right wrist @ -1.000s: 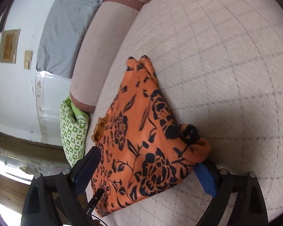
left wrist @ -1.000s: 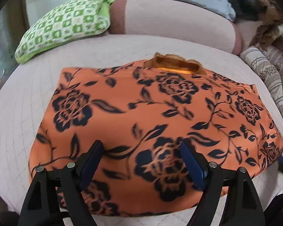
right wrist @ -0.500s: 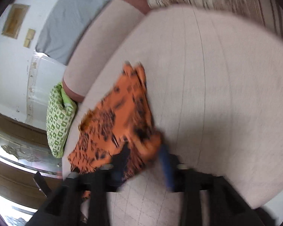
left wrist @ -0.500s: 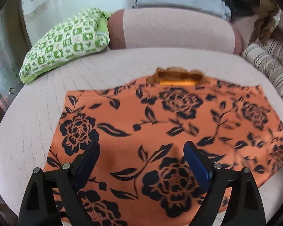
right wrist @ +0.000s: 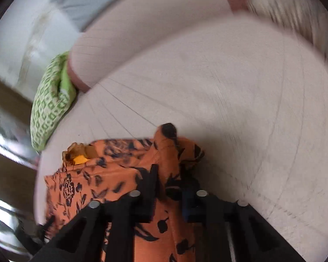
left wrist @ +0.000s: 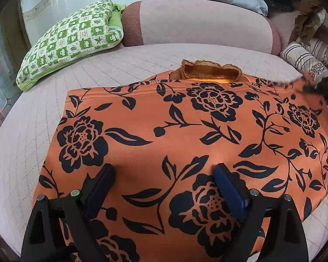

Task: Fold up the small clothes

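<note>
While lying under wide-spread left gripper (left wrist: 164,185), orange floral garment (left wrist: 185,131), its three-o'clock edge bunching inside clamped right gripper (right wrist: 168,185).

Green pillow (left wrist: 72,41) flanking bare quilt (left wrist: 142,61)

A home bedroom is showing: a quilted bed (left wrist: 142,65) is carrying a green checked pillow (left wrist: 72,39) at far left, a pink bolster (left wrist: 196,26) at the far edge, and striped bedding (left wrist: 306,59) at far right.
</note>
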`<state>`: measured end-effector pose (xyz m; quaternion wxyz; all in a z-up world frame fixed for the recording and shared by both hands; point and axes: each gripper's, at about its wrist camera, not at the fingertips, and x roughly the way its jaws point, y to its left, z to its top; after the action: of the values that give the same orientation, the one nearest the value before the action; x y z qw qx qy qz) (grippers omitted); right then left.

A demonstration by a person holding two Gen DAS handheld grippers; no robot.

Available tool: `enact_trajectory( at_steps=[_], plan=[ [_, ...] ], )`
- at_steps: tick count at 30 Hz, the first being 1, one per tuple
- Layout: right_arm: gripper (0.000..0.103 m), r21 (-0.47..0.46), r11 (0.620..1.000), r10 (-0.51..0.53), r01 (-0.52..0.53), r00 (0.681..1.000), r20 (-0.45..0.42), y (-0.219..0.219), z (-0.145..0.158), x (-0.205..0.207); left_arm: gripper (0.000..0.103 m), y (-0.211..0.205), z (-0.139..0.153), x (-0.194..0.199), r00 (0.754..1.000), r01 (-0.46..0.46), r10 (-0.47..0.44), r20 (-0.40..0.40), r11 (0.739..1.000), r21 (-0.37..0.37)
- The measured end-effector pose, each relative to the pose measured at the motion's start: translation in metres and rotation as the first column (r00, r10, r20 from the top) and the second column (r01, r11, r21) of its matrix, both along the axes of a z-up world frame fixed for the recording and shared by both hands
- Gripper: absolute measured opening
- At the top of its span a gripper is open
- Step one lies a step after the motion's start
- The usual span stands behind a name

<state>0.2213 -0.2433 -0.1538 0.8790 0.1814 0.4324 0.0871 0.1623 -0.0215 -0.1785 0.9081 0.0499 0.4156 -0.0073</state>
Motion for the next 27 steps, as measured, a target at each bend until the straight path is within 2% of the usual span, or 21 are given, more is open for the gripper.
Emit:
enact_trajectory(
  at_steps=[1, 2, 3, 4, 5, 6, 9, 11, 13, 15, 16, 17, 18, 19, 20, 22, 24, 25, 26, 27],
  plan=[
    [0.017, -0.058, 0.998, -0.03, 0.032, 0.999, 0.032, 0.001, 0.004, -0.003, 0.094, 0.0, -0.001, 0.001, 1.0, 0.001, -0.001, 0.003, 1.0, 0.004],
    [0.016, -0.092, 0.994, -0.064, 0.065, 0.998, 0.014, -0.002, -0.002, 0.001, 0.095, -0.001, -0.001, 0.003, 1.0, 0.001, -0.001, 0.006, 1.0, 0.007],
    [0.017, -0.097, 0.992, -0.092, 0.086, 0.994, -0.063, -0.008, -0.021, 0.008, 0.095, -0.001, -0.001, 0.003, 1.0, -0.002, 0.001, 0.005, 1.0, 0.01],
    [0.021, -0.03, 0.994, -0.109, 0.105, 0.984, -0.142, -0.017, -0.04, 0.012, 0.095, -0.001, 0.0, 0.004, 1.0, -0.001, 0.001, -0.001, 1.0, 0.01],
    [0.024, 0.032, 0.989, -0.14, 0.144, 0.984, -0.108, -0.025, -0.036, 0.004, 0.095, -0.001, 0.002, 0.004, 1.0, 0.004, -0.003, -0.011, 1.0, 0.008],
    [0.025, 0.045, 0.988, -0.145, 0.149, 0.985, -0.092, -0.027, -0.03, -0.001, 0.095, 0.002, 0.005, 0.004, 1.0, 0.01, -0.01, -0.019, 1.0, -0.002],
    [0.026, 0.023, 0.99, -0.138, 0.138, 0.99, -0.003, -0.022, 0.007, -0.032, 0.095, 0.014, 0.014, 0.001, 1.0, -0.02, 0.019, -0.015, 0.999, -0.031],
    [0.026, 0.072, 0.993, -0.091, 0.089, 0.995, 0.035, -0.012, 0.024, -0.051, 0.095, 0.023, 0.021, -0.006, 0.999, -0.044, 0.044, 0.004, 0.998, -0.052],
    [0.026, 0.18, 0.984, -0.003, -0.006, 0.999, 0.048, 0.003, 0.033, -0.072, 0.095, 0.029, 0.023, -0.013, 0.998, -0.058, 0.059, 0.012, 0.997, -0.052],
    [0.049, 0.311, 0.948, 0.072, -0.074, 0.997, 0.017, 0.017, 0.017, -0.086, 0.095, 0.034, 0.018, -0.016, 0.998, -0.063, 0.062, -0.016, 0.997, -0.046],
    [0.076, 0.321, 0.945, 0.07, -0.063, 0.998, -0.009, 0.019, 0.005, -0.086, 0.095, 0.036, 0.015, -0.016, 0.997, -0.067, 0.065, -0.03, 0.997, -0.044],
    [0.079, 0.296, 0.955, 0.033, -0.017, 0.998, -0.05, 0.016, -0.012, -0.087, 0.095, 0.037, 0.012, -0.017, 0.996, -0.071, 0.069, -0.049, 0.997, -0.037],
    [0.078, 0.29, 0.954, -0.037, 0.074, 0.991, -0.13, 0.006, -0.038, -0.086, 0.095, 0.04, 0.013, -0.019, 0.996, -0.076, 0.074, -0.057, 0.996, -0.036],
    [0.062, 0.335, 0.933, -0.085, 0.128, 0.987, -0.138, 0.001, -0.043, -0.087, 0.095, 0.042, 0.017, -0.024, 0.996, -0.078, 0.076, -0.05, 0.996, -0.043],
    [0.054, 0.383, 0.908, -0.131, 0.167, 0.984, -0.12, -0.008, -0.04, -0.097, 0.095, 0.045, 0.023, -0.029, 0.997, -0.075, 0.073, -0.031, 0.996, -0.048],
    [0.055, 0.422, 0.896, -0.131, 0.138, 0.99, -0.045, -0.01, -0.021, -0.114, 0.095, 0.049, 0.037, -0.039, 0.997, -0.072, 0.073, 0.021, 0.997, -0.03],
    [0.062, 0.451, 0.889, -0.097, 0.077, 0.995, 0.022, -0.002, -0.01, -0.127, 0.095, 0.053, 0.041, -0.041, 0.996, -0.084, 0.085, 0.032, 0.996, -0.028],
    [0.075, 0.455, 0.889, -0.071, 0.054, 0.997, 0.02, 0.003, -0.013, -0.13, 0.095, 0.055, 0.04, -0.04, 0.995, -0.094, 0.094, 0.02, 0.995, -0.035],
    [0.078, 0.434, 0.899, -0.064, 0.06, 0.998, -0.006, 0.009, -0.022, -0.133, 0.095, 0.056, 0.037, -0.037, 0.995, -0.105, 0.105, -0.001, 0.994, -0.041],
    [0.078, 0.393, 0.914, -0.077, 0.101, 0.994, -0.076, 0.009, -0.037, -0.13, 0.095, 0.055, 0.032, -0.035, 0.994, -0.106, 0.105, -0.023, 0.993, -0.048]
  ],
)
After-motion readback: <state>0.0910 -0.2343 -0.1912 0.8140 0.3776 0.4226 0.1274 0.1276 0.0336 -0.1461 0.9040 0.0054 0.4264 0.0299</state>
